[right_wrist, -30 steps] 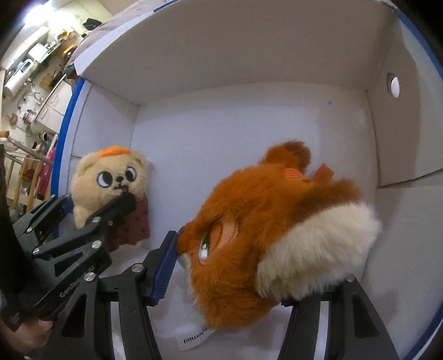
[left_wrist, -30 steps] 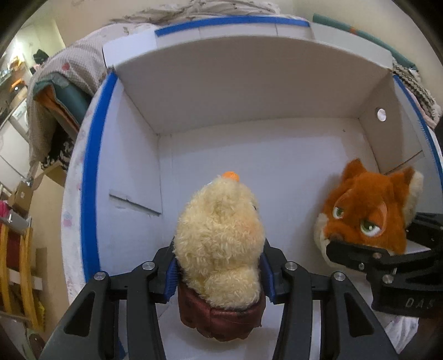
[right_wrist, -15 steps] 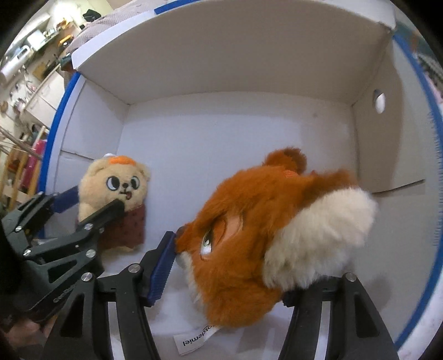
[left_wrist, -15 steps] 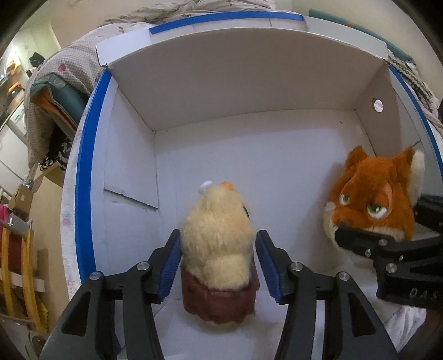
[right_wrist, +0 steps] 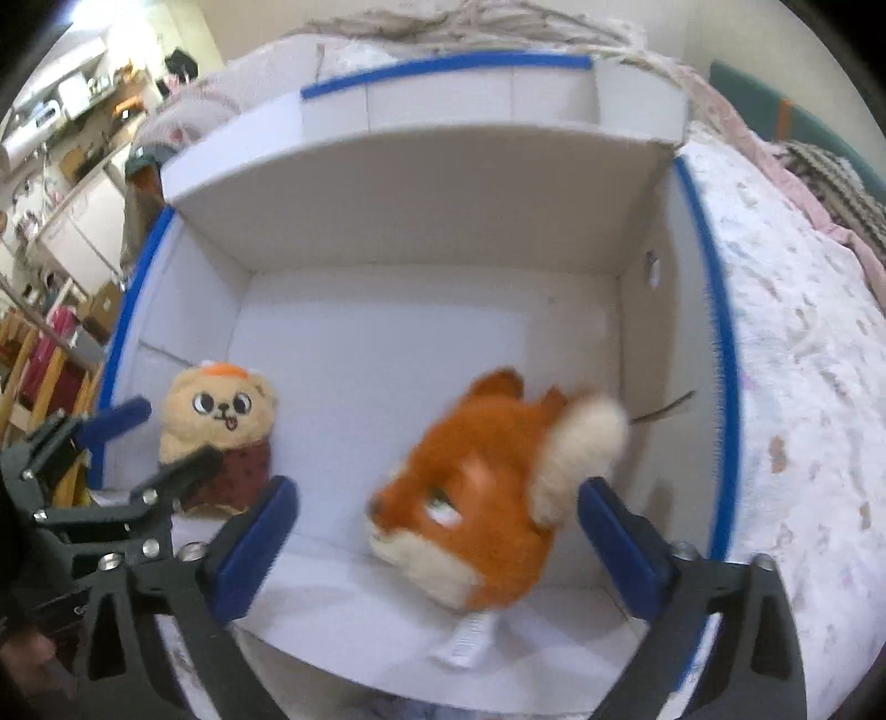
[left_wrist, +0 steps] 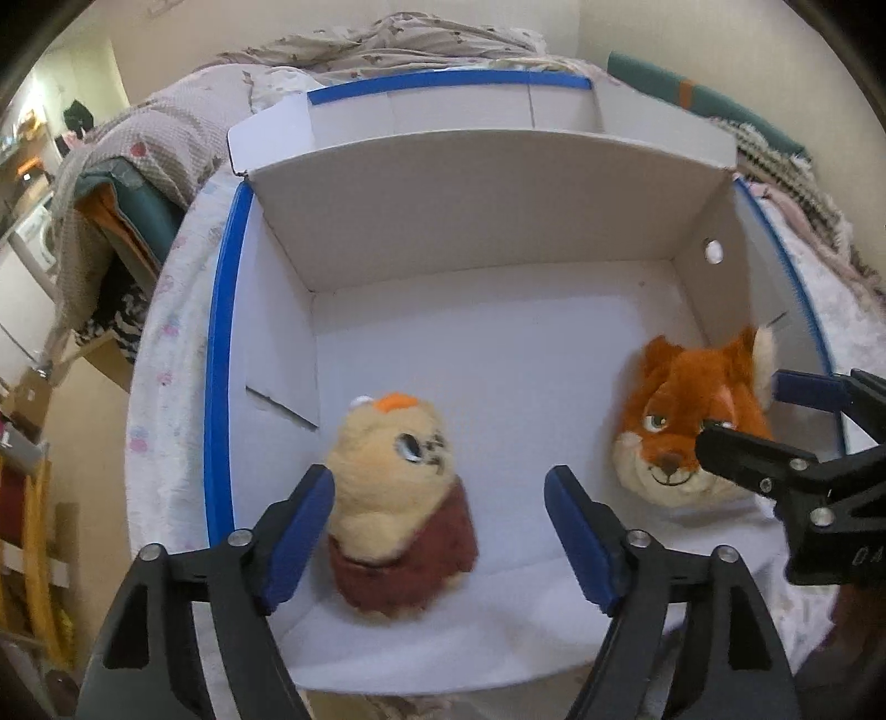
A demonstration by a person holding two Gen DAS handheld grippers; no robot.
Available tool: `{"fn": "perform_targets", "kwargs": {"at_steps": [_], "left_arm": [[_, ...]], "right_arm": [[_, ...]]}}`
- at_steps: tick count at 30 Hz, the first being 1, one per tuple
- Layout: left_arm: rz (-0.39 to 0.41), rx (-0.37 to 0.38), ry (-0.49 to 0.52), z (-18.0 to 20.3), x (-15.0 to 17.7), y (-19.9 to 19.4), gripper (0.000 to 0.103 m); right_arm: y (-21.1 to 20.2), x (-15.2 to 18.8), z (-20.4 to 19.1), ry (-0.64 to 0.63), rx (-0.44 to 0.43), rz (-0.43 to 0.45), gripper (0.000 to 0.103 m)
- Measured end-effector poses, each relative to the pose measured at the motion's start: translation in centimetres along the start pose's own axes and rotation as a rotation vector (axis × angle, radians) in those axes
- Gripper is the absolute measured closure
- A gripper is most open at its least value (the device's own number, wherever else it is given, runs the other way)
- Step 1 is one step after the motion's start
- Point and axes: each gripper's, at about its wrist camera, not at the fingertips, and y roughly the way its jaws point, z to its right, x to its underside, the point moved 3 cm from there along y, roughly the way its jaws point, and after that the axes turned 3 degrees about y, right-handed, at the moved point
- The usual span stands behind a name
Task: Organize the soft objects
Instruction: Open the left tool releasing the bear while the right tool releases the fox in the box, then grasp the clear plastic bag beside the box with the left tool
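A cream plush bear [left_wrist: 396, 493] in a maroon outfit stands on the floor of a white box [left_wrist: 498, 221] with blue edges, at its left side. It also shows in the right wrist view [right_wrist: 221, 421]. An orange fox plush head [left_wrist: 692, 426] lies at the box's right side; it shows in the right wrist view [right_wrist: 487, 493] too. My left gripper [left_wrist: 440, 526] is open, its pads wide on either side of the bear, touching nothing. My right gripper [right_wrist: 434, 531] is open around the fox, not gripping it.
The box sits on a bed with a pale patterned cover [right_wrist: 803, 387]. Rumpled blankets [left_wrist: 387, 44] lie behind the box. Shelves and furniture [left_wrist: 33, 387] stand off the bed's left side. The box floor [left_wrist: 498, 360] between and behind the toys is bare.
Both grippers have opened and let go of their toys, then pulled back and up out of the box. The bear and the fox now rest on the box floor.
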Motion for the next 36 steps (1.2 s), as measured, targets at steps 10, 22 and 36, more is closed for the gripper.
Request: {"fn": "perform_targets", "kwargs": {"at_steps": [10, 22, 36], "left_arm": [[0.041, 0.056, -0.015, -0.7, 1.0, -3.5, 0.018], [0.158, 0.017, -0.091, -3.3, 3.8, -8.7, 0.015], [-0.011, -0.012, -0.246, -7.0, 9.5, -8.1, 0.013]], "right_arm": [[-6.2, 1.1, 2.0, 0.104, -0.053, 0.161, 0.000], [-9.6, 5.9, 1.1, 0.175, -0.118, 0.201, 0.000], [-9.3, 10.7, 2.5, 0.317, -0.117, 0.094, 0.000]]}}
